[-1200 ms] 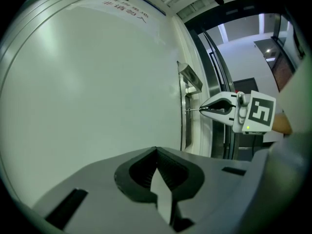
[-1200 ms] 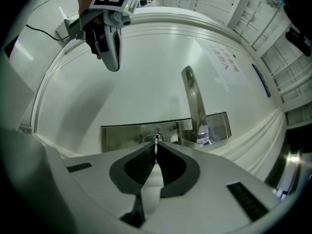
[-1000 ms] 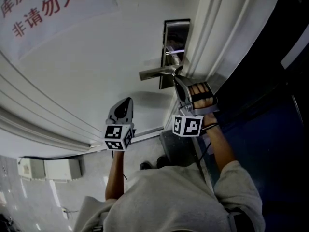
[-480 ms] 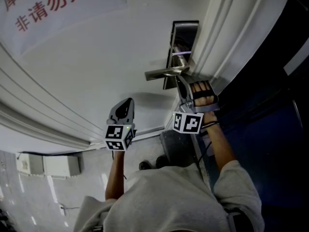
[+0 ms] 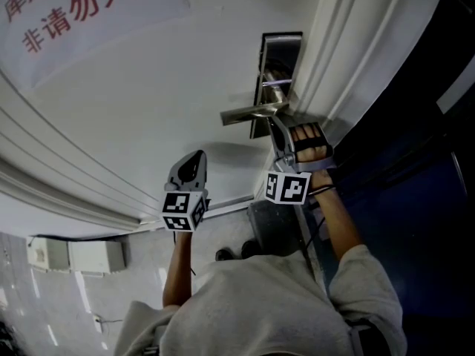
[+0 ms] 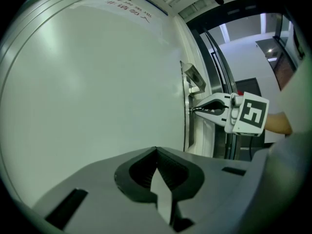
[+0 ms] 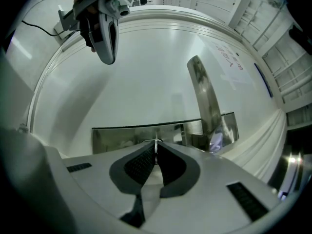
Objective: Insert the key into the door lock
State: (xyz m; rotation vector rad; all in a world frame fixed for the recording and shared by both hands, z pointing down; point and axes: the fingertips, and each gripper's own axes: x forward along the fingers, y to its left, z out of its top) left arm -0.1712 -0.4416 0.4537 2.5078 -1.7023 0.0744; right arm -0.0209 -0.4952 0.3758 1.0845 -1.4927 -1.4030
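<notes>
Closest in the head view is the person's grey sweatshirt, with both bare forearms reaching out from it toward the door. The left gripper, grey plastic with a black-and-white marker cube at its back, hangs just short of the plain white door panel. Its ribbed dark pads meet at the tip with nothing between them. To its right, a hand in a black fingerless glove carries the right gripper, which has its own marker cube. The cubes bear only square code patterns and no letters. In the right gripper view the jaws are pinched nearly together on a thin silver key. The key's blade stands on edge between the pads and runs forward to a tall polished steel lock plate. The blade's tip meets that plate just beside the base of the brushed steel lever handle. Whether the blade has entered the keyhole I cannot tell. The lever sticks out across the door toward the left gripper's side, and the two grippers are well apart. Farthest up the door hangs a white paper notice printed in red characters. Its lower line reads "非请勿入", and the line above it is cut by the picture's edge.
</notes>
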